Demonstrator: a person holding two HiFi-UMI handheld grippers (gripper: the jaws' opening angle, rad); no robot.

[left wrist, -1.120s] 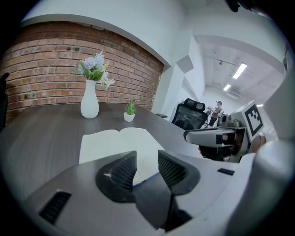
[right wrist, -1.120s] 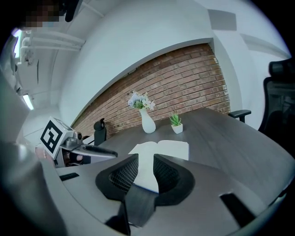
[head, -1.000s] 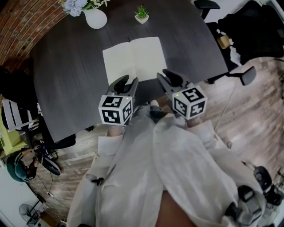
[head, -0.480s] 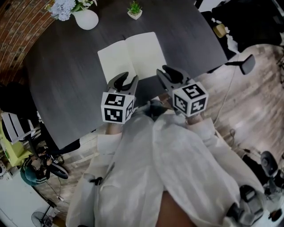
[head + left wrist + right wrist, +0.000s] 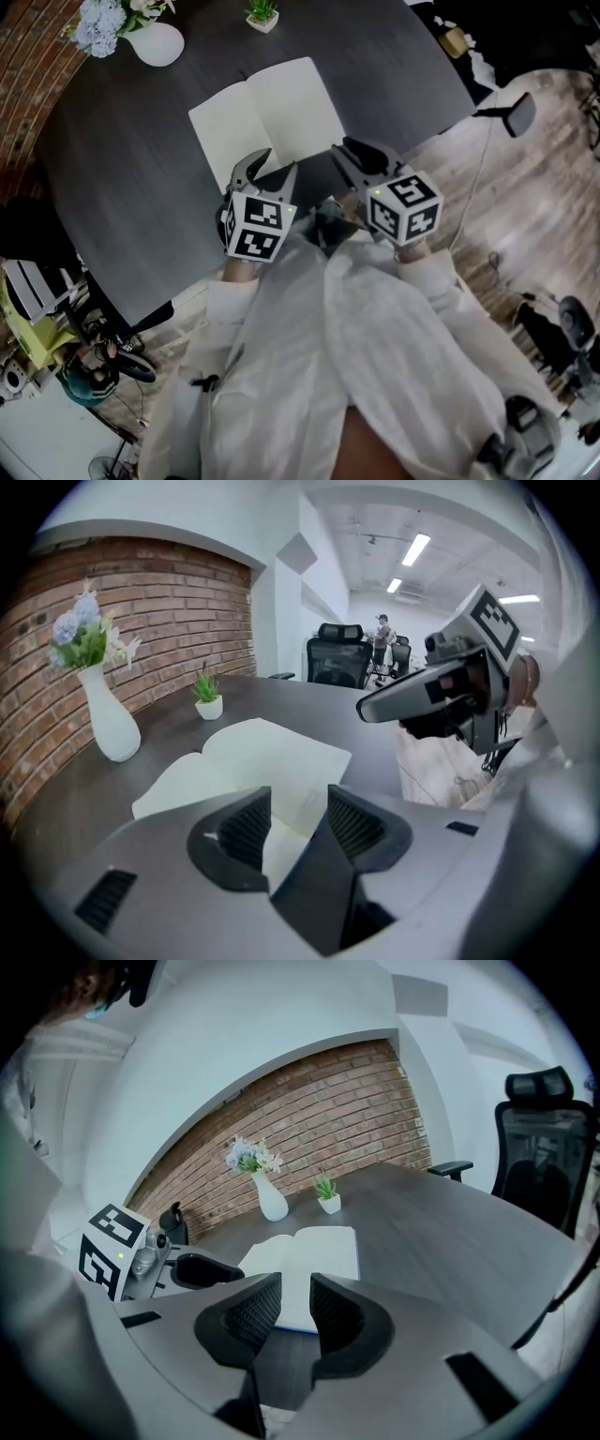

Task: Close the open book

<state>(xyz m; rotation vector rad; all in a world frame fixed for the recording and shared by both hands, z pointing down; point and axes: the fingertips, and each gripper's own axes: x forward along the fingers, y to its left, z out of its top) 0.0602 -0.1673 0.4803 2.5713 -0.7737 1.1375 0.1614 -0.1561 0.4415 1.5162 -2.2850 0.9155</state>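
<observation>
The open book [image 5: 267,111] lies flat with blank white pages up on the dark table [image 5: 131,169]. In the head view my left gripper [image 5: 263,167] hangs over the book's near edge at its left page. Its jaws are opening, with nothing between them. The left gripper view shows the book [image 5: 246,759] just beyond the left gripper [image 5: 298,801]. My right gripper [image 5: 360,156] is open and empty, just right of the book's near right corner. From the right gripper view the book [image 5: 305,1252] lies ahead of the right gripper [image 5: 294,1303].
A white vase with flowers [image 5: 153,41] and a small potted plant [image 5: 262,13] stand at the table's far side. The table's near edge runs under my hands. Office chairs [image 5: 544,1152] stand to the right. A brick wall [image 5: 150,630] lies behind the table.
My left gripper has rolled, sunk toward the book's near edge, and its jaws stand wider apart. The right gripper has dropped slightly. The book lies as before.
</observation>
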